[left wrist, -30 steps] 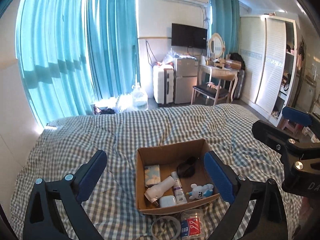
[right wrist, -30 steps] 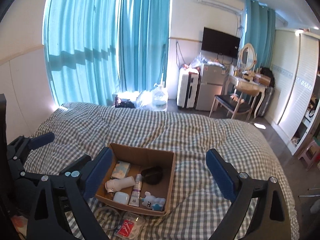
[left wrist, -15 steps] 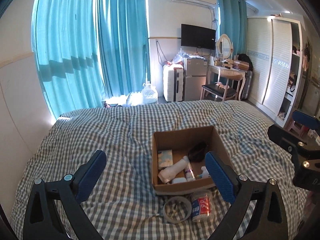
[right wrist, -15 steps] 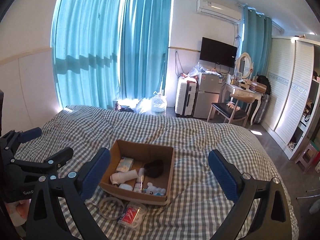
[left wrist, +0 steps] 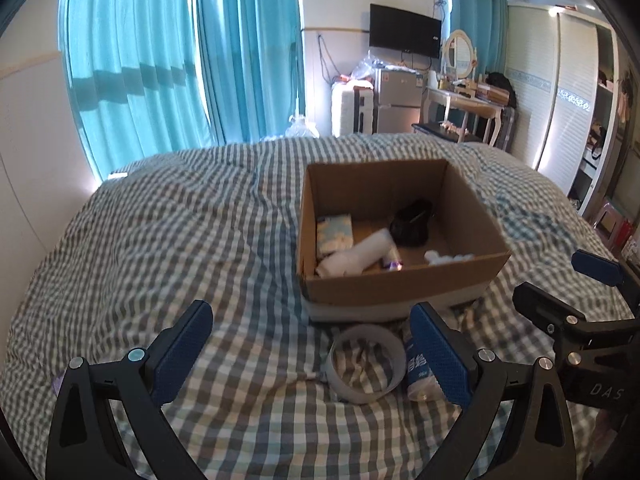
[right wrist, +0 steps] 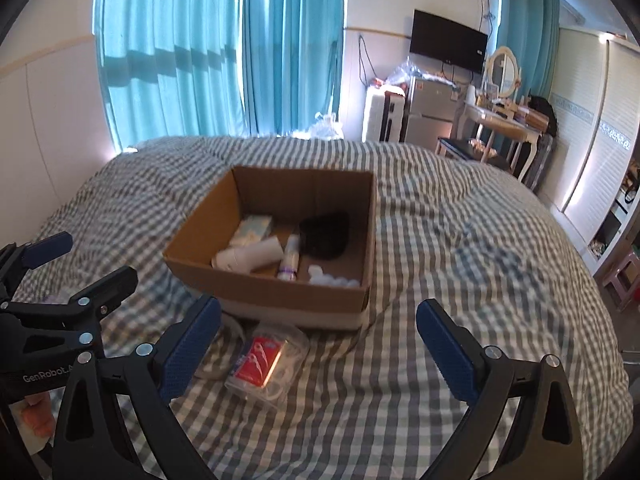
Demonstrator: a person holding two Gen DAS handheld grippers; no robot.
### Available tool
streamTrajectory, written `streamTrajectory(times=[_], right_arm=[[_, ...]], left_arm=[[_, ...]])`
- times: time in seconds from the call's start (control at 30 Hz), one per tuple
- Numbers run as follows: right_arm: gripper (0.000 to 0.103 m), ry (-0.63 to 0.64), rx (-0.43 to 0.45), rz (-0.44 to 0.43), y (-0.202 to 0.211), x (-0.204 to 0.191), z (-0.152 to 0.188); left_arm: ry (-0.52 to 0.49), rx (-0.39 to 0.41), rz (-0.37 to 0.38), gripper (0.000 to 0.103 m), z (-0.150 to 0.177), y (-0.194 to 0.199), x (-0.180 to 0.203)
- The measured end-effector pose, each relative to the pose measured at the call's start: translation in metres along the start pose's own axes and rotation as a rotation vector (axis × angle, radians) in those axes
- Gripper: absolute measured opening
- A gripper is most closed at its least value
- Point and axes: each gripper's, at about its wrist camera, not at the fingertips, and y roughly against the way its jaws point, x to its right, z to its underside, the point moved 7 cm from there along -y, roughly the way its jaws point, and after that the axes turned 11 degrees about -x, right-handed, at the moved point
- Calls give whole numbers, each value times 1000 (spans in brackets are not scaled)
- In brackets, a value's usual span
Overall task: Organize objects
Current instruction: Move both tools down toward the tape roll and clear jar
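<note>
An open cardboard box (left wrist: 400,280) (right wrist: 280,298) sits on the checked bed. Inside lie a tissue pack (left wrist: 334,232), a white tube-shaped device (left wrist: 356,258), a small bottle (right wrist: 291,260), a black pouch (left wrist: 412,222) and a white toy (right wrist: 328,278). In front of the box lie a tape roll (left wrist: 366,364) and a clear plastic container with a red label (right wrist: 266,360). My left gripper (left wrist: 312,354) is open just short of the tape roll. My right gripper (right wrist: 318,350) is open, with the container near its left finger.
The checked duvet (left wrist: 180,240) covers the whole bed. Teal curtains (left wrist: 180,60) hang behind it on the left. A suitcase (left wrist: 352,108), a small fridge, a dressing table (left wrist: 464,104) and a wardrobe (left wrist: 560,92) stand beyond the bed's far edge.
Both grippers have dropped lower and closer to the box and the two items in front of it. Both stay open and hold nothing.
</note>
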Motion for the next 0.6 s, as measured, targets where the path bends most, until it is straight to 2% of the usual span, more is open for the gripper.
streamTrajectory(times=[0.13, 0.33, 0.5, 0.6], right_arm=[[99, -14, -79, -6, -34, 0, 18], [99, 12, -188, -12, -81, -15, 37], [89, 48, -235, -38, -106, -33, 43], [88, 59, -261, -51, -116, -40, 47]], left_arm=[[15, -61, -7, 102, 18, -25, -7], [24, -99, -5, 102, 31, -41, -12], [40, -104, -1, 102, 29, -44, -18], [42, -107, -7, 102, 30, -47, -20]])
